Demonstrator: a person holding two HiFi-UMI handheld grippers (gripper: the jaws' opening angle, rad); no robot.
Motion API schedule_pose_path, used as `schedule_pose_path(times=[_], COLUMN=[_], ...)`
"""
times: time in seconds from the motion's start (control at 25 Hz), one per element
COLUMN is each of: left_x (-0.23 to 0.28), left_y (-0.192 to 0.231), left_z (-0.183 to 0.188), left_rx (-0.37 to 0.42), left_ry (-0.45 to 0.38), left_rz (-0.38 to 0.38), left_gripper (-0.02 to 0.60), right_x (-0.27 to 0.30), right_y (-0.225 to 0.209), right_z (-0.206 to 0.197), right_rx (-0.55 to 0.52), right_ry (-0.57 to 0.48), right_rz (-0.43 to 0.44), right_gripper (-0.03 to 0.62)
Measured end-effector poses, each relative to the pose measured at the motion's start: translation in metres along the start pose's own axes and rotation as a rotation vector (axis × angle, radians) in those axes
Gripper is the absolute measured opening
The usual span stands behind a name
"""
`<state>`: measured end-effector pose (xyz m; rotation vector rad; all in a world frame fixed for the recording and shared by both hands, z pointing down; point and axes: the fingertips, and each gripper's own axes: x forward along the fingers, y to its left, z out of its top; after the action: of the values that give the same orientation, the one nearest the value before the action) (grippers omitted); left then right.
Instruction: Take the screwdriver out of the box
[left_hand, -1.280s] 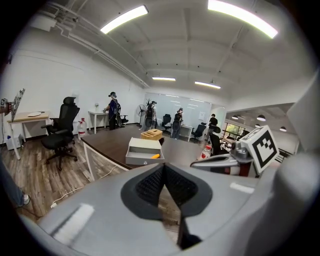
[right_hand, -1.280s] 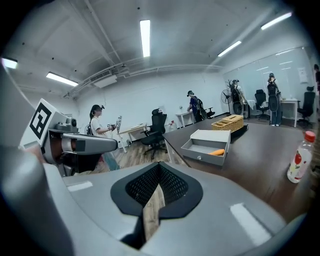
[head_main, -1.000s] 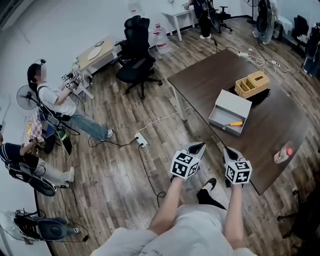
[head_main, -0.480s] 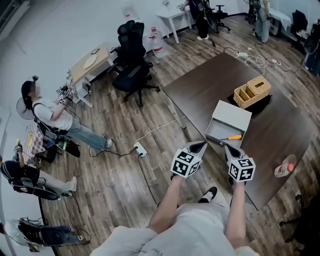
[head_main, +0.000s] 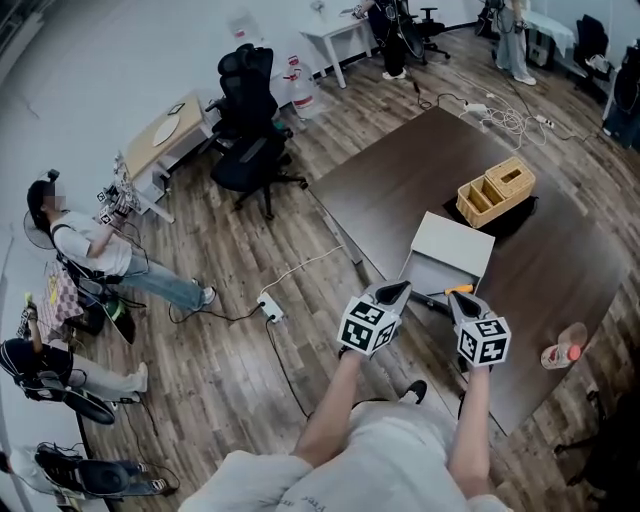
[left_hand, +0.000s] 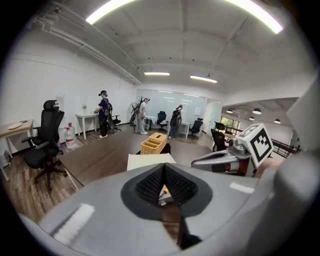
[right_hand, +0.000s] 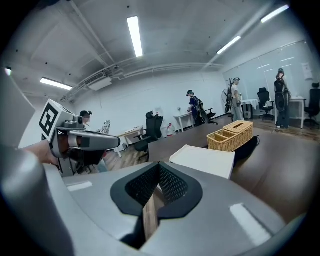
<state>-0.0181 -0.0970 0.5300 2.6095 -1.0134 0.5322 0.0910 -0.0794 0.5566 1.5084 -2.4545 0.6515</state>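
Hovering just short of the near edge of the table (head_main: 400, 180), the left gripper (head_main: 398, 291) and the right gripper (head_main: 453, 299) point forward side by side. Both gripper views show each with its jaws pressed together and nothing between them. Directly beyond their tips, against that near edge and about midway along it, sits the grey box (head_main: 428, 272), its pale lid (head_main: 455, 243) thrown open toward the far side. The screwdriver (head_main: 460, 290) lies inside the box by its nearer wall, orange handle to the right, just ahead of the right gripper's tip. In the left gripper view a sliver of that orange shows past the closed jaws. Farther in, toward the table's middle, stands a wicker basket (head_main: 495, 188), and a bottle (head_main: 562, 350) lies by the right edge, well apart from the box. The task looks to be at the approach, with no grasp made yet. The next move probably calls for spreading the right gripper's jaws, lowering them astride the handle, closing, then lifting the tool clear of the box wall.
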Motion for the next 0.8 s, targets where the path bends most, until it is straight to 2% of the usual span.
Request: schedule_pose_path(times=[0.4,0.52,0.6,0.8], left_x=[0.023,0.034,0.038,0.053], left_y=[-0.011,-0.013,-0.005,0.021], left_z=[-0.049,-0.061,-0.060,-0.042], left_rx=[-0.055,-0.044,-0.024,-0.013], left_ry=[0.070,0.101,0.121,0.131], left_rz=[-0.012,-0.014,-0.017,-0.020], left_gripper=[0.054,0.054,0.054,0.054], right_x=[-0.004,0.004,0.016,0.048], right_y=[-0.030,-0.037,-0.034,-0.029], right_z=[-0.045,-0.055,-0.048,-0.029], right_rx=[0.053,0.092,0.116,0.040], right_ry=[0.047,0.051,0.045,0.099], right_rz=[-0.015,0.020,0.054,0.097], right_gripper=[0.000,0.002,0.001,0.001])
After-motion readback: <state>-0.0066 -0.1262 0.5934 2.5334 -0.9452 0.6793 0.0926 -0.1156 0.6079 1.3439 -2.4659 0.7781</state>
